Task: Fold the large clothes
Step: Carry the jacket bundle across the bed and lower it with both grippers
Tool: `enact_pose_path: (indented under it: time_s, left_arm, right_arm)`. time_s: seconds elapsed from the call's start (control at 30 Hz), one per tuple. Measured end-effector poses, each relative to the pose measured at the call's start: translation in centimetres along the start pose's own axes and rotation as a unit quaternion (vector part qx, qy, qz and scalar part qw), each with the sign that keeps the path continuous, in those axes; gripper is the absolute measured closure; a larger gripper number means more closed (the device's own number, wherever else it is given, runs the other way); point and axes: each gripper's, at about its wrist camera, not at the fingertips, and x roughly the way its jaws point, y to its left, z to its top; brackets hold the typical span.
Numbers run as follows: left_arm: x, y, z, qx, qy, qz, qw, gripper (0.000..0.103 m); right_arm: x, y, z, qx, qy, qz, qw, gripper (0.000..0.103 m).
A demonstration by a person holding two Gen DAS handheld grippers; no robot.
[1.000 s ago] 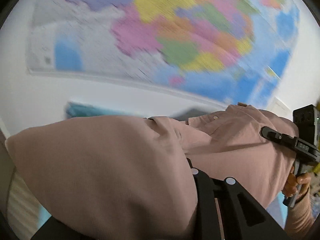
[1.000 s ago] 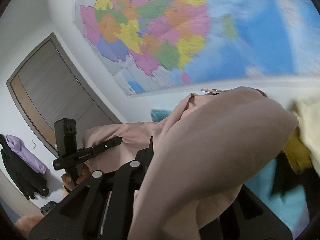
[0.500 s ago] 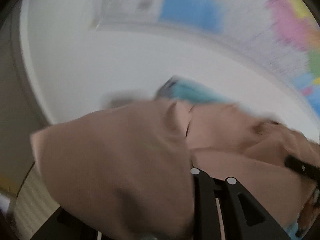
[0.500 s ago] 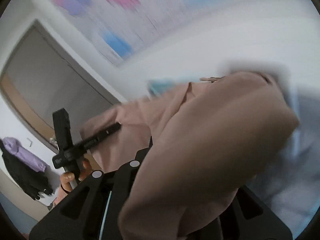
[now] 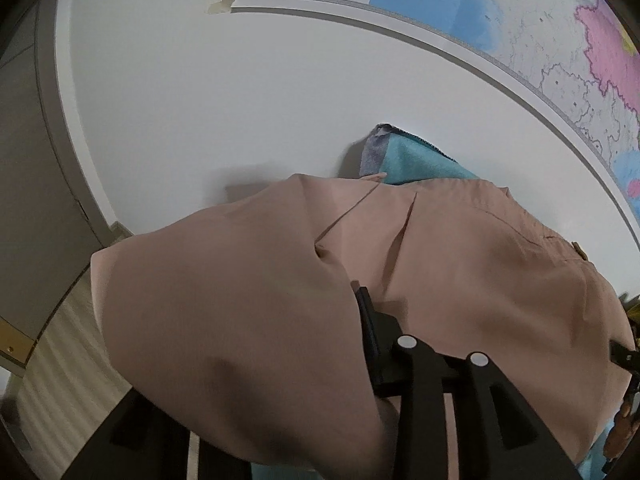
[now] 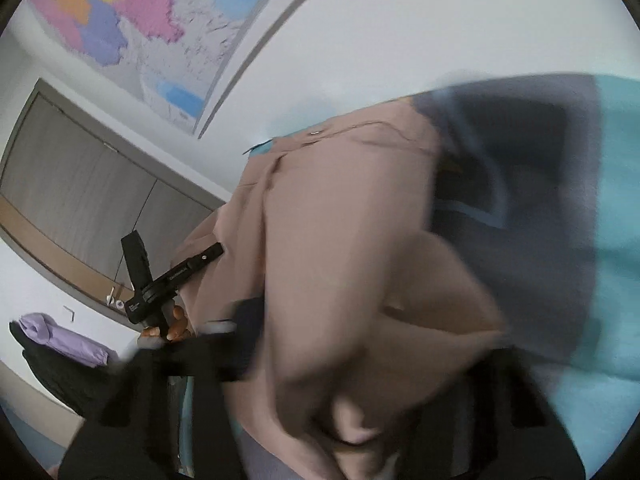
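A dusty-pink shirt (image 5: 460,264) fills the lower half of the left wrist view and lies over a teal cloth (image 5: 416,160). It drapes over my left gripper (image 5: 280,320), whose jaws are opening with the fabric between them. Only one black finger (image 5: 368,320) shows, so the gap is hidden. In the right wrist view the pink shirt (image 6: 344,220) is bunched between the jaws of my right gripper (image 6: 360,340), which are easing open while still pinching it. The left gripper (image 6: 208,254) and the hand (image 6: 176,322) holding it show beside the shirt's far edge.
A teal cloth (image 6: 616,200) covers the surface, with a dark grey-blue garment (image 6: 520,152) on it behind the shirt. A wall map (image 5: 540,40) hangs above. A grey door (image 6: 80,184) and purple and black clothes (image 6: 60,340) are off to the left.
Both cameras have tipped down from the map to the wall and the teal surface. The shirt has come down with them. The left gripper's visible finger has shifted outward.
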Motion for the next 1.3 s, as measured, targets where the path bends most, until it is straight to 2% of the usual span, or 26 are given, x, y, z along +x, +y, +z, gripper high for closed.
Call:
enact_pose_path:
  time_s: [0.07, 0.13, 0.2, 0.27, 0.33, 0.37, 0.4, 0.43, 0.5, 0.53, 0.57, 0.73, 0.83, 0.87, 0.93, 1.07, 1.2, 1.3]
  left_arm:
    - [0.0, -0.6, 0.4, -0.008, -0.003, 0.000, 1.0000, 0.075]
    - [-0.4, -0.6, 0.7, -0.012, -0.007, 0.003, 0.9999, 0.081]
    - [-0.3, -0.3, 1.0, -0.017, -0.009, 0.003, 0.9998, 0.081]
    - [0.5, 0.2, 0.9, -0.025, 0.003, 0.005, 0.9997, 0.081]
    - [1.0, 0.4, 0.7, -0.027, 0.007, 0.011, 0.9996, 0.073]
    - [0.9, 0.5, 0.6, -0.028, 0.005, 0.021, 0.9994, 0.067]
    - [0.8, 0.5, 0.5, -0.028, 0.005, 0.037, 0.9989, 0.052]
    - [0.6, 0.4, 0.5, -0.027, 0.005, 0.049, 0.9984, 0.046]
    - [-0.1, -0.1, 0.1, -0.007, -0.001, 0.066, 0.9978, 0.040]
    - [-0.5, -0.3, -0.1, 0.000, -0.003, 0.072, 0.9974, 0.033]
    - [-1.1, -0.5, -0.4, 0.009, -0.007, 0.081, 0.9967, 0.030]
    - [-4.6, -1.3, -1.9, 0.021, -0.042, 0.102, 0.9936, 0.028]
    - [-7.1, -2.1, -2.6, 0.023, -0.078, 0.103, 0.9914, 0.025]
    - [-8.2, -2.6, -2.9, 0.027, -0.090, 0.097, 0.9909, 0.025]
    - [-9.1, -3.8, -3.2, 0.039, -0.098, 0.070, 0.9919, 0.022]
    - [-9.5, -7.9, -4.7, 0.078, -0.087, 0.013, 0.9930, 0.018]
    - [-7.7, -11.5, -6.2, 0.110, -0.060, -0.011, 0.9921, 0.018]
    - [-5.7, -12.9, -7.0, 0.117, -0.034, -0.024, 0.9922, 0.018]
  right_arm:
    - [0.5, 0.8, 0.2, -0.008, 0.003, -0.012, 1.000, 0.091]
    - [0.6, 2.0, 0.7, -0.017, -0.011, -0.001, 1.000, 0.093]
    - [0.7, 3.3, 1.0, -0.032, -0.022, 0.012, 0.999, 0.093]
    - [1.7, 3.0, 1.1, -0.025, 0.003, 0.005, 1.000, 0.093]
    - [2.8, 2.0, 0.8, -0.019, 0.023, -0.043, 0.999, 0.091]
    - [2.7, 1.3, 0.6, -0.005, 0.026, -0.038, 0.999, 0.086]
    - [2.4, 0.8, 0.6, 0.008, 0.024, -0.040, 0.999, 0.078]
    - [1.9, 0.4, 0.5, 0.014, 0.019, -0.043, 0.999, 0.065]
    - [0.7, 0.4, 0.2, 0.006, 0.010, -0.042, 0.999, 0.061]
    - [0.2, 0.5, 0.1, -0.002, 0.007, -0.053, 0.999, 0.056]
    - [-0.3, 0.5, 0.1, -0.008, 0.003, -0.063, 0.998, 0.045]
    - [-4.6, 1.3, -0.6, -0.054, -0.043, -0.116, 0.991, 0.043]
    - [-6.7, 2.9, -1.2, -0.087, -0.087, -0.154, 0.980, 0.046]
    - [-7.0, 3.3, -1.4, -0.095, -0.095, -0.157, 0.978, 0.051]
    - [-7.0, 4.9, -1.4, -0.128, -0.103, -0.158, 0.974, 0.052]
    - [-4.6, 7.0, -1.5, -0.179, -0.079, -0.161, 0.968, 0.057]
    - [-2.2, 5.7, -1.8, -0.174, -0.044, -0.168, 0.969, 0.058]
    - [-0.1, 3.4, -1.7, -0.138, -0.011, -0.184, 0.973, 0.062]
